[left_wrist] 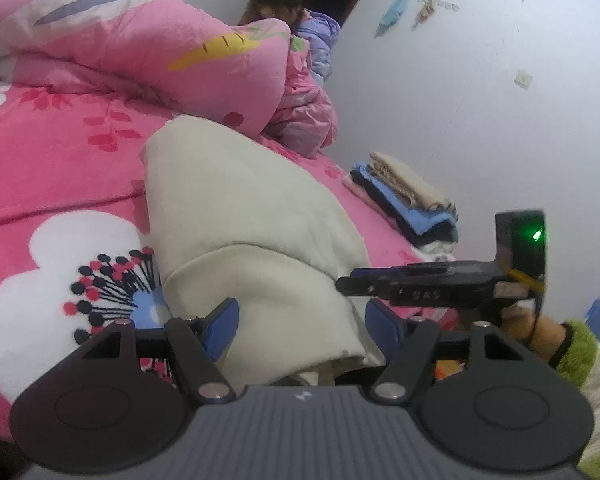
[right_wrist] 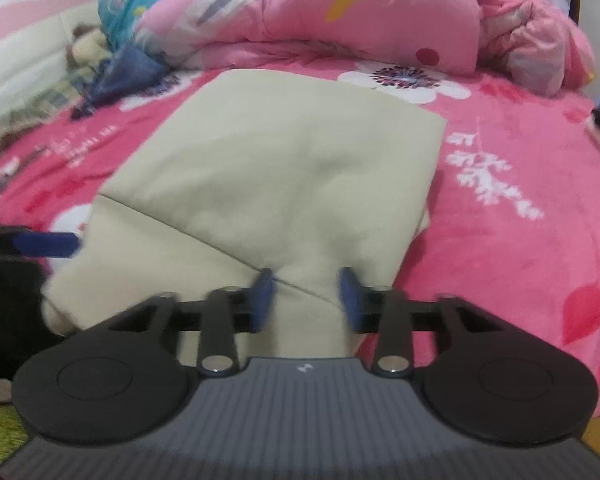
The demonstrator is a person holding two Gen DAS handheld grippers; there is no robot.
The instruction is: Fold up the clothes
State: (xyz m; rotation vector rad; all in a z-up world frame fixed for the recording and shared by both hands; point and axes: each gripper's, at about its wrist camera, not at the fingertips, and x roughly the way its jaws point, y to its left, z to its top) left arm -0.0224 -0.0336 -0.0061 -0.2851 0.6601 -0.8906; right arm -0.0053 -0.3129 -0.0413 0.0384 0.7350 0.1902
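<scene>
On the pink floral bedspread, cream garment folded flat, right gripper jaws parted over its near edge, left gripper jaws wide astride a raised fold, stacked folded clothes only in left view

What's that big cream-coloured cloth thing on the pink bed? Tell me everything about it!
The cream-coloured soft fabric garment looks thick and fleecy, plain with no pattern. It is partly folded: a flap lies across it, leaving a diagonal edge. It rests flat on the pink flowered blanket, its near end bunched up. The right gripper has open jaws on either side of the near edge, and the left gripper, also open, sits at its near end.
</scene>
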